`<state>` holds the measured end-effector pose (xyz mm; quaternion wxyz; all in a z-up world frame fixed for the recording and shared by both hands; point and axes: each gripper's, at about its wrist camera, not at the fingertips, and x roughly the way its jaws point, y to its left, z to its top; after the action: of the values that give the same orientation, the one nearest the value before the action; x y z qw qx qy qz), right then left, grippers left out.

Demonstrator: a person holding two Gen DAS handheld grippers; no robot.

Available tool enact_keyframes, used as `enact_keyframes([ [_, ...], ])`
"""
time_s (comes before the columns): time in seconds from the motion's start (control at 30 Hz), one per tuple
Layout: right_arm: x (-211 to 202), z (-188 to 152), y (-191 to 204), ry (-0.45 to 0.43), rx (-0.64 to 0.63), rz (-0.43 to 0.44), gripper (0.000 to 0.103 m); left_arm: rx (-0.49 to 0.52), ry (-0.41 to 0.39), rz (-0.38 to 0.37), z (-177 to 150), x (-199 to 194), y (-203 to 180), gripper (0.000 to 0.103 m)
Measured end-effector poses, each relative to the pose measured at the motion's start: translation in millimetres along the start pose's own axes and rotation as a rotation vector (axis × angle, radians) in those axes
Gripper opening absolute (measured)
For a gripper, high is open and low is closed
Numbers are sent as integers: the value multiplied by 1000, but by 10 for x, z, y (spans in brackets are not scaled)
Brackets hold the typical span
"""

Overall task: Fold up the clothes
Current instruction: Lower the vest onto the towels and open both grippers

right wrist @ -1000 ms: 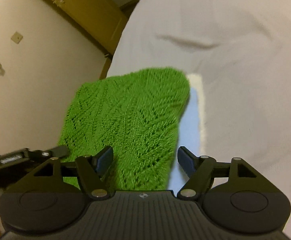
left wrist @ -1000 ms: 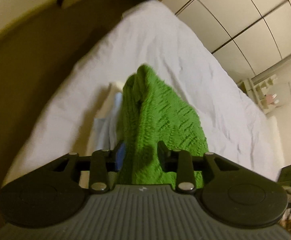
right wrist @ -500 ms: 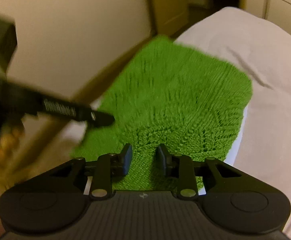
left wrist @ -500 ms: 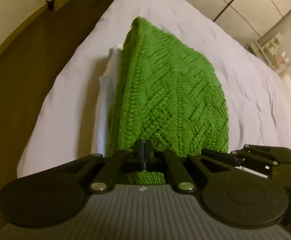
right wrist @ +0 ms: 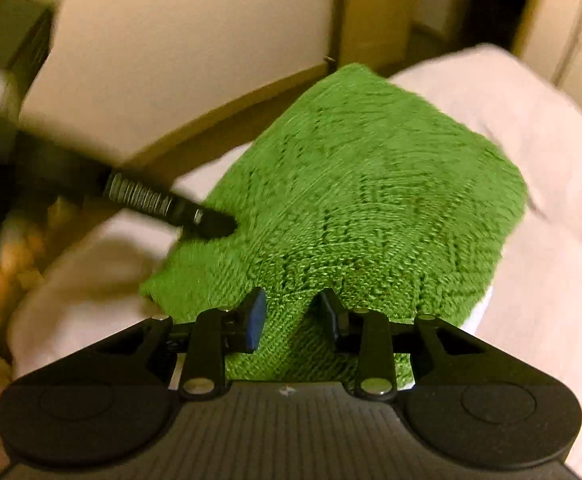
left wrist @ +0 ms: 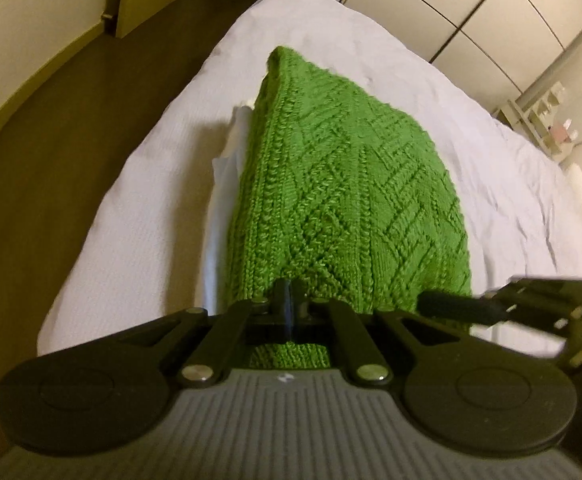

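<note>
Knitwear fills both views: a bright green cable-knit sweater (left wrist: 343, 200), folded into a thick block, lies on a bed with a white sheet (left wrist: 139, 240), on top of a flat pile of pale folded cloth (left wrist: 221, 196) that shows along the sweater's left side. No container is in sight.

The left gripper (left wrist: 287, 304) has its jaws pressed together, clamped on the sweater's near hem. The right gripper (right wrist: 293, 314) sits at the same near edge, farther along; its jaws are easing apart with a raised fold of green knit between them, and the pads look clear of the yarn, though blur makes this uncertain. Each gripper appears in the other's view: the left one's tip rests against the knit.

The sweater sits near the bed's corner; the sheet edge drops to dark wooden floor (left wrist: 51, 152) on the left. To the right and beyond, rumpled sheet lies bare up to white wardrobe doors (left wrist: 471, 12).
</note>
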<state>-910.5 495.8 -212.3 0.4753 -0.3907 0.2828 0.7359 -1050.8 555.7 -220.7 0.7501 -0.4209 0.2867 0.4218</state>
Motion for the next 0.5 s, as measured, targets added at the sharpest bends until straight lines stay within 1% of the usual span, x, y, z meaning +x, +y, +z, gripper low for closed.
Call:
enact_keyframes([
  [0.07, -127, 78, -137, -24, 86, 22, 34, 5, 4, 0, -2, 4, 17, 3],
  [0.13, -195, 91, -178, -51, 104, 6, 34, -3, 6, -11, -8, 14, 53, 3],
  [0.2, -104, 58, -164, -14, 89, -9, 34, -12, 11, -16, -31, 27, 91, 3],
  [0.27, 34, 1, -100, 11, 58, -23, 37, -18, 12, -9, -72, 49, 128, 3],
  [0.3, 87, -29, -22, 14, 12, -36, 39, -26, 13, -5, -88, 54, 155, 3],
  [0.37, 170, -87, 104, 7, -58, -55, 39, -49, 14, 0, -115, 51, 222, 3],
  [0.5, 240, -165, 192, -13, -100, -61, 40, -59, 16, 14, -106, 65, 250, 3],
])
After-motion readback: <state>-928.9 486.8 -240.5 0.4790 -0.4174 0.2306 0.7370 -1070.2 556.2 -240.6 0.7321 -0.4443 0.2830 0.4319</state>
